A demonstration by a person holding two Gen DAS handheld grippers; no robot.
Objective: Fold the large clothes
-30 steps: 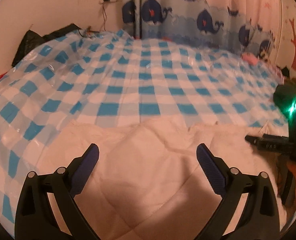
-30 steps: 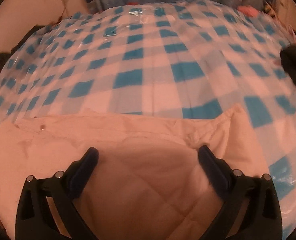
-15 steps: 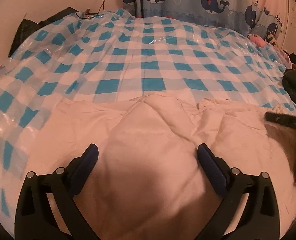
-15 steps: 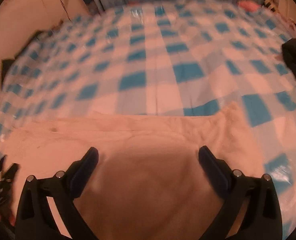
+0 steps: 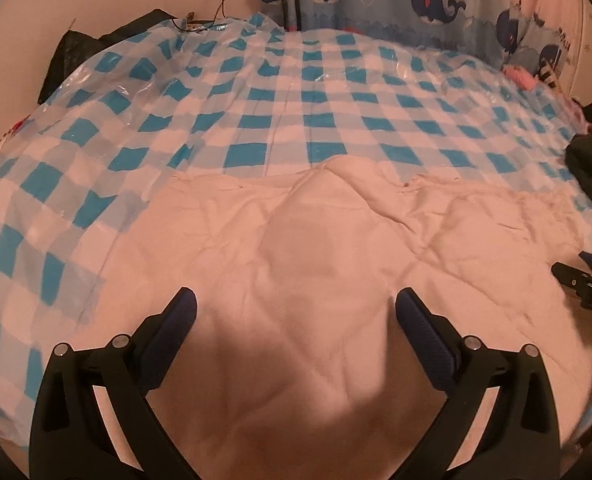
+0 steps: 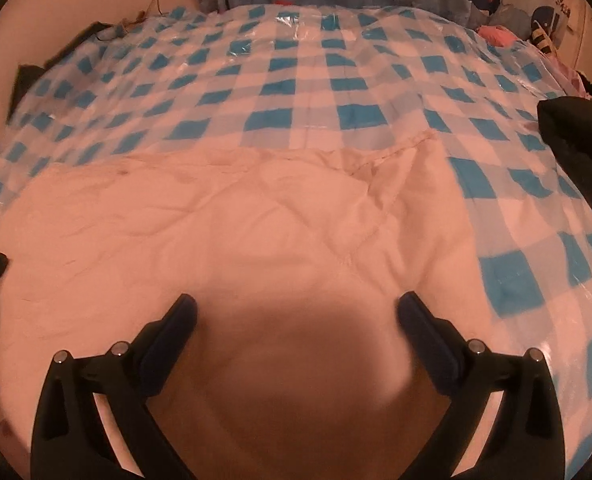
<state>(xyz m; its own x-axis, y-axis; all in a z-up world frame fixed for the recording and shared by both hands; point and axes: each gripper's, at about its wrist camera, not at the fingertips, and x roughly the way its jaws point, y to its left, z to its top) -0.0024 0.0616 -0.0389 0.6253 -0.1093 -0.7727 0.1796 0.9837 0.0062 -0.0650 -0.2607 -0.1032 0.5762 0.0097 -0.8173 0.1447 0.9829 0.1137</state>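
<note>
The quilted cream garment (image 5: 319, 280), spread flat on the checked bed (image 5: 256, 112), looks soft, bulky and limp; with both tools (image 5: 296, 316) (image 6: 296, 316) spread apart and empty, grip its hemmed far edge.

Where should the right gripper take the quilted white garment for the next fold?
Probably the far right corner of the quilted white garment: it lies flat and exposed on the checkered cover. Come from the right edge, open fingers straddling the hem.
</note>
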